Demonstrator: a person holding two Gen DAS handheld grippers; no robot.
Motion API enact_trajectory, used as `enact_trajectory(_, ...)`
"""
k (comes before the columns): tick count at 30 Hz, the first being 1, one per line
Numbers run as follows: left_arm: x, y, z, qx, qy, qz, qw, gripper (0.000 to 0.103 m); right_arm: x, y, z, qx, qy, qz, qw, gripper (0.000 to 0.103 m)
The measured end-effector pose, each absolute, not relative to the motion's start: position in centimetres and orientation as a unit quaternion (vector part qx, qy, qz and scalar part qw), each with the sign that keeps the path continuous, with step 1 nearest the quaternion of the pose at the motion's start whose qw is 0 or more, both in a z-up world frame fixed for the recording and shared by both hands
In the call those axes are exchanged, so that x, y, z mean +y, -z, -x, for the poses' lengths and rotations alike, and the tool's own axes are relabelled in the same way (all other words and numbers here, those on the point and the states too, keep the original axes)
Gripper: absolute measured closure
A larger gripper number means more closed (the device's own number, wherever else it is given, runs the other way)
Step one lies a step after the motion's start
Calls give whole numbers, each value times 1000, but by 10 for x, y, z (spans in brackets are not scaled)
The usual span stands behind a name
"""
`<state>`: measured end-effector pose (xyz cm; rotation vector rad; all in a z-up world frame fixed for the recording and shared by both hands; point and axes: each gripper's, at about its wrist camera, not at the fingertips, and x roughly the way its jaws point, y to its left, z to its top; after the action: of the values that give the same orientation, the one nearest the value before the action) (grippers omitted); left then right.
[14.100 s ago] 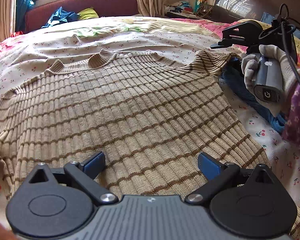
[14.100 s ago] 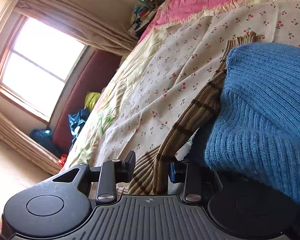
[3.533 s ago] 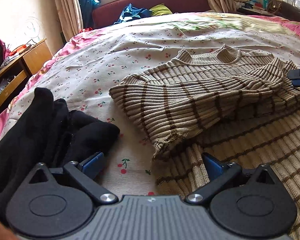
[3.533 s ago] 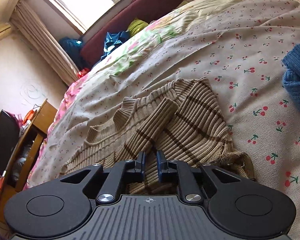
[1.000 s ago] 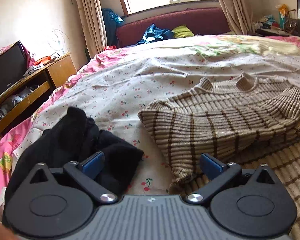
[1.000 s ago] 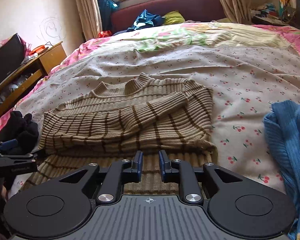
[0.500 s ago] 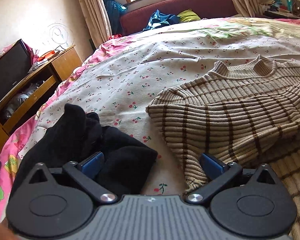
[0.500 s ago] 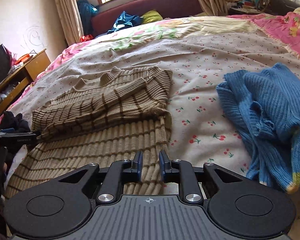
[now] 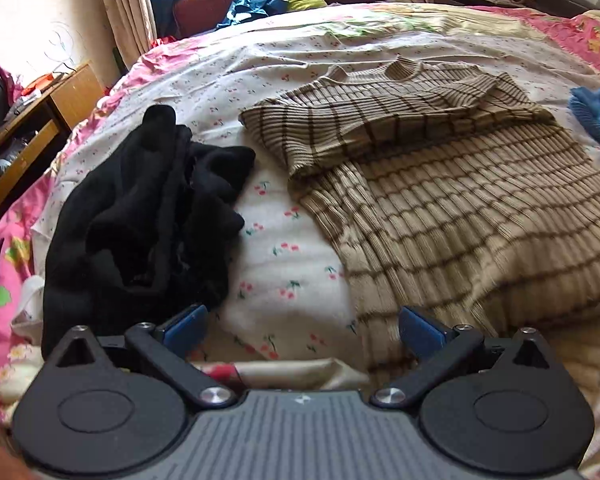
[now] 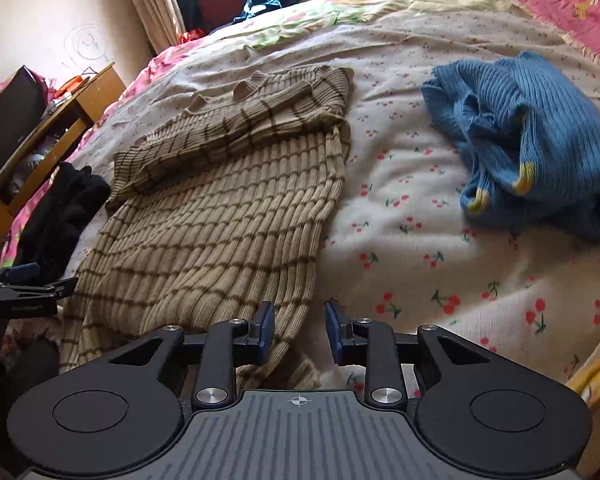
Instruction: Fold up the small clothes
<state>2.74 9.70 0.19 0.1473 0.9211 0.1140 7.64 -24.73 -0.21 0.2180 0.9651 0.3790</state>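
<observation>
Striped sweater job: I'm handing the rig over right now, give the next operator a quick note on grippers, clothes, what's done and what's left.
Left gripper: open, empty, over the sheet by the sweater's left hem.
Right gripper: jaws opening, nothing pinched, at the right hem corner.
Striped sweater: flat on the bed, both sleeves folded across the chest.
Left: fold the hem up toward the collar.
Waiting unfolded: black garment on the left, blue sweater on the right.

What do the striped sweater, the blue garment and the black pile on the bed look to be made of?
Striped sweater: ribbed knit, likely wool or acrylic yarn, matte; raised ribs show. Blue garment: chunkier ribbed knit, matte, with yellow-tipped edges. Black pile: soft, fuzzy cloth, perhaps fleece or knit; too dark to tell.
</observation>
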Motion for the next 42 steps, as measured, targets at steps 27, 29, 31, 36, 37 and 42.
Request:
enact_trajectory(27,72,-22,22,421,14,-119,899,0,-281,-9,-74,397,-347,-467,710,89)
enact_trajectory(29,67,-23,16,407,20,-131,904,0,-282,-7,-90,367,-339,-512,699,89)
enact_trajectory(31,64,-26,11,398,37,-117,909,0,-277,-2,-109,368,-320,-534,691,88)
enact_trajectory(36,52,-21,26,401,87,-108,906,0,-257,-2,-124,407,-254,-446,755,86)
enact_trajectory(37,49,-18,31,409,98,-112,900,0,-255,-3,-122,406,-247,-431,768,86)
enact_trajectory(42,30,-8,52,430,96,-183,879,0,-251,-2,-121,397,-237,-435,772,86)
